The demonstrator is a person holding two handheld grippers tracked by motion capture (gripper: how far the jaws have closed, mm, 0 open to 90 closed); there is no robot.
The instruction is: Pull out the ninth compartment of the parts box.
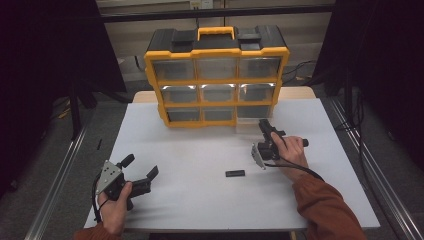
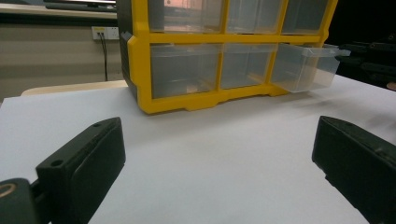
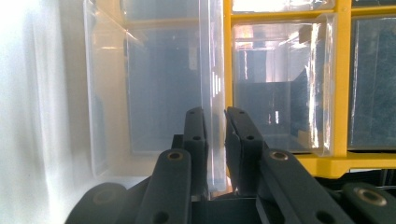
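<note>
- I found the table [image 1: 200,165] carrying a yellow-framed drawer cabinet [image 1: 217,75] at its far edge, standing upright with its clear fronts facing me.
- Its bottom right drawer [image 2: 306,65] stood partly pulled out, clear and, as far as I could judge, empty.
- My right tool [image 3: 215,126] was clamped on that drawer's front lip, evidently to slide it along its runner.
- My left tool [image 1: 137,168] rested near the table's front left, jaws wide apart and holding nothing, well clear of the work.
- A small black block [image 1: 235,173] lay loose mid-table, probably awaiting the drawer.
</note>
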